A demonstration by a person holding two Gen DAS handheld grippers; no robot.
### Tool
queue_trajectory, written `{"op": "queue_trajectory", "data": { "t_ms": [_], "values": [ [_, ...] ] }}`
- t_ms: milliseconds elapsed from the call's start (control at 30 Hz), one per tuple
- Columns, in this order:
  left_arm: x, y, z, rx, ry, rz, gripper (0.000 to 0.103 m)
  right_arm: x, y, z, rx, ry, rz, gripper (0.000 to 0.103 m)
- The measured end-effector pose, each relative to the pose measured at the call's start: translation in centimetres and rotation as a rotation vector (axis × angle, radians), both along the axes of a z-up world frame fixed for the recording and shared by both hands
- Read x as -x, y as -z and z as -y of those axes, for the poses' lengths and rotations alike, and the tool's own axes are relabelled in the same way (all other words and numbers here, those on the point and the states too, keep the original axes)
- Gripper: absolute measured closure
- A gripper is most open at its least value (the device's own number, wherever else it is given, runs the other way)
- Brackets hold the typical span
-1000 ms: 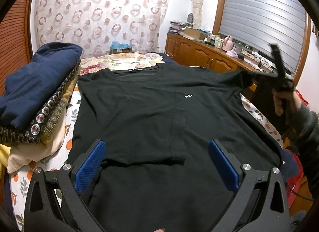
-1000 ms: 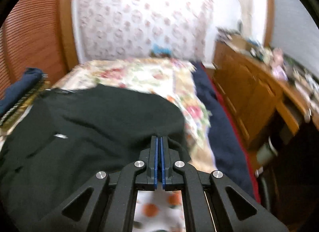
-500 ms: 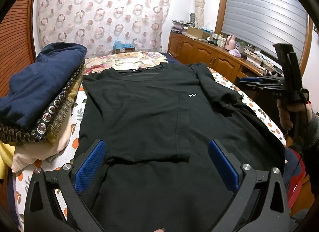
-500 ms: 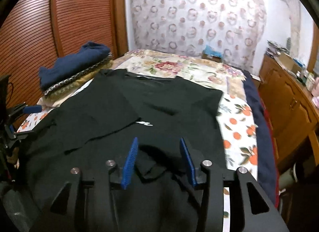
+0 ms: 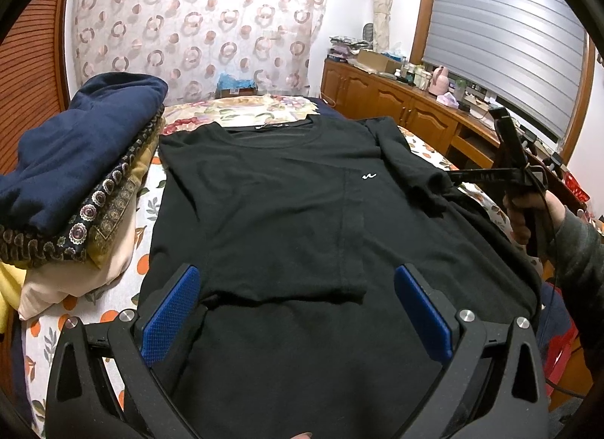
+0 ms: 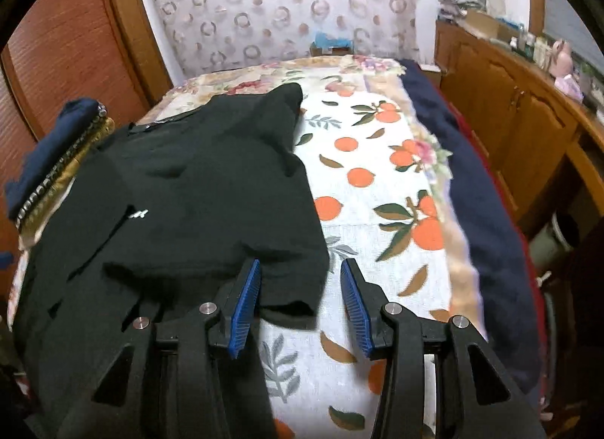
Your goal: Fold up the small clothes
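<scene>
- Black T-shirt (image 5: 271,212) lies on the fruit-print bedsheet (image 6: 377,190), one side folded inward.
- Right gripper (image 6: 300,299) closing around the loose sleeve edge, not yet pinching.
- Left gripper (image 5: 296,310) spread, empty; remaining folds undone.

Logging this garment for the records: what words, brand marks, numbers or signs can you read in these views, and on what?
No readable words or numbers.
Black T-shirt, chest: small white squiggle logo, a mark, no letters.
Collar label: too small to read.
Right tongs, side arm: faint marking, blurred.
Box by the curtain: label too small.
</scene>
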State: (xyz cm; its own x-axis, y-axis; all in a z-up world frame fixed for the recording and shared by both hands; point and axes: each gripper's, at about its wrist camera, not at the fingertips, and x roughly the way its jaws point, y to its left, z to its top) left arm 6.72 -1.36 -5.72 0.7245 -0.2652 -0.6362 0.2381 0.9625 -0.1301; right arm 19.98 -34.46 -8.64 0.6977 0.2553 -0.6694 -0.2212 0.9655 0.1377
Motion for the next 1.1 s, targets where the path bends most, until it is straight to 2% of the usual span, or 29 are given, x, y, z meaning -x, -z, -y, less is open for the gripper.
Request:
{"op": "queue_trajectory", "data": {
  "t_ms": [67, 200, 267, 400, 500, 633, 667, 767, 967, 1033, 1100],
  "values": [
    [0.0, 0.0, -0.1, 0.0, -0.002, -0.002, 0.0, -0.8, -0.4, -0.5, -0.024, -0.031, -0.015, 0.099],
    [0.1, -0.1, -0.3, -0.002, -0.012, 0.001, 0.0, -1.6, -1.6, -2.3, -0.008, -0.089, 0.053, 0.101],
    [0.1, -0.2, -0.5, 0.0, -0.016, 0.004, 0.0, -1.7, -3.5, -3.7, -0.014, -0.116, 0.104, 0.101],
    [0.3, -0.2, -0.7, 0.001, -0.02, 0.007, 0.0, -2.2, -7.3, -8.3, -0.002, -0.199, 0.175, 0.101],
    [0.4, -0.2, -1.0, 0.005, -0.024, 0.006, 0.0, -3.0, -9.5, -13.6, 0.026, -0.284, 0.202, 0.101],
    [0.3, 0.0, -1.3, 0.001, -0.025, -0.004, 0.0, -4.9, -10.1, -18.8, 0.051, -0.332, 0.211, 0.101],
    [0.3, 0.0, -1.4, -0.003, -0.025, -0.007, 0.0, -5.2, -10.1, -19.6, 0.046, -0.339, 0.208, 0.098],
    [0.4, -0.1, -1.8, -0.006, -0.032, -0.006, 0.0, -6.9, -9.2, -21.2, 0.071, -0.34, 0.192, 0.066],
    [0.2, 0.1, -2.8, 0.012, -0.059, -0.005, 0.0, -4.8, -7.6, -18.8, 0.106, -0.306, 0.179, 0.065],
    [0.1, 0.1, -3.1, 0.016, -0.066, -0.003, 0.0, -3.8, -6.5, -18.4, 0.143, -0.295, 0.142, 0.065],
    [-0.1, 0.1, -3.4, 0.016, -0.072, -0.003, 0.0, -2.7, -5.7, -18.1, 0.138, -0.305, 0.117, 0.065]
  ]
}}
